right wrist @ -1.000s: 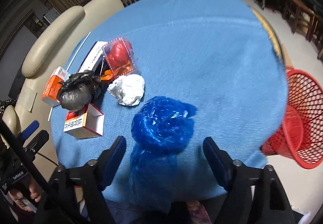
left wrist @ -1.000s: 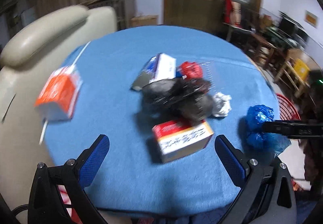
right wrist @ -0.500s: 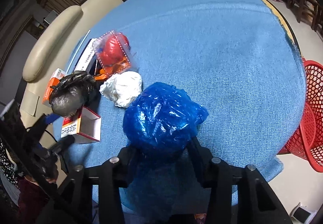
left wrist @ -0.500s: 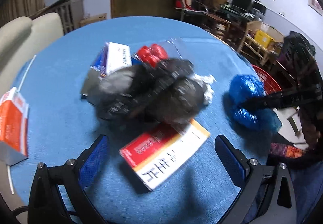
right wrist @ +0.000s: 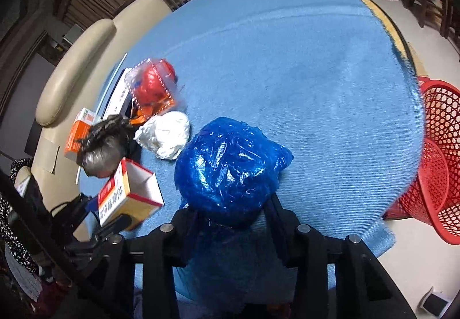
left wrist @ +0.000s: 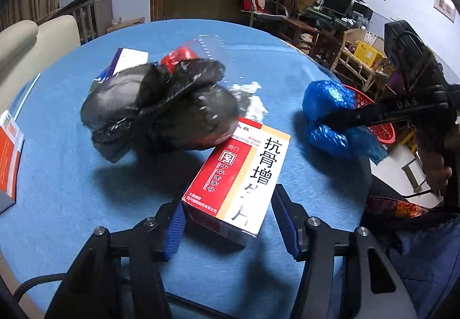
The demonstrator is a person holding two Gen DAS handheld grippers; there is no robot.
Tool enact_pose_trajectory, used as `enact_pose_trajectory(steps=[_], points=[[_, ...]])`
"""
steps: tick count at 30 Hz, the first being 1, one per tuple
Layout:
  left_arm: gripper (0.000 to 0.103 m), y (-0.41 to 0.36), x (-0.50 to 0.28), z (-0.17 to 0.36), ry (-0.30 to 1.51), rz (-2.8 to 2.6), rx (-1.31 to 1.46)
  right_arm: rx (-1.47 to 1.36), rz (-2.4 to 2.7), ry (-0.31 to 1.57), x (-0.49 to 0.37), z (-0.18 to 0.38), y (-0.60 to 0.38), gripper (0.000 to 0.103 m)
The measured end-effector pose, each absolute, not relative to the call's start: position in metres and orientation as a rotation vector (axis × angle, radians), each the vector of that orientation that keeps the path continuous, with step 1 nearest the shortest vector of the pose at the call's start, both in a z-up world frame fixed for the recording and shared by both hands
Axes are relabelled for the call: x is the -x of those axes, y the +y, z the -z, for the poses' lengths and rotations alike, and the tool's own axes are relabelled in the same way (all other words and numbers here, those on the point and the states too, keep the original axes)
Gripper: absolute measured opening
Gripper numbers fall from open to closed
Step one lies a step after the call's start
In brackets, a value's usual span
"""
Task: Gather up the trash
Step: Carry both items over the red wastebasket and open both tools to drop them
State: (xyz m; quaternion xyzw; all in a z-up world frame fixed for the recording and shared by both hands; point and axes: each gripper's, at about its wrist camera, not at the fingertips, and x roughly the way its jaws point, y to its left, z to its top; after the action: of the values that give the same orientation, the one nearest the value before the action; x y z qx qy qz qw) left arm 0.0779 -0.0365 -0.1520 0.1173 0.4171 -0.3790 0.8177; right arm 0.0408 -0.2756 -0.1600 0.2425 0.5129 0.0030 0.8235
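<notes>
Lying between the closing left gripper (left wrist: 228,212) (pads apart): medicine box (left wrist: 240,178).

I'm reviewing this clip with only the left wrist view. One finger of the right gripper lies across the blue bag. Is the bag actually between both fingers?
Observer: Yes. The right wrist view shows the blue bag bulging up between both fingers of the right gripper, whose jaws are closing on it.
Operator: And the red-and-white box just in front of my camera, is it sealed?
Observer: No. From the right wrist view, the end facing away from you is open, and only bare white inner walls show inside.
</notes>
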Motion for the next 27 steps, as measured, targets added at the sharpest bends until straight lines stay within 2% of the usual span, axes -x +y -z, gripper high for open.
enact_pose_trajectory(steps=[15, 27], points=[[0.059, -0.107, -0.034, 0.128, 0.87, 0.961, -0.26, -0.618, 0.105, 0.942, 0.004, 0.141, -0.356, 0.045], [0.059, -0.247, -0.04, 0.11, 0.854, 1.024, -0.386, -0.777, 0.393, 0.799, 0.085, 0.136, -0.479, 0.045]])
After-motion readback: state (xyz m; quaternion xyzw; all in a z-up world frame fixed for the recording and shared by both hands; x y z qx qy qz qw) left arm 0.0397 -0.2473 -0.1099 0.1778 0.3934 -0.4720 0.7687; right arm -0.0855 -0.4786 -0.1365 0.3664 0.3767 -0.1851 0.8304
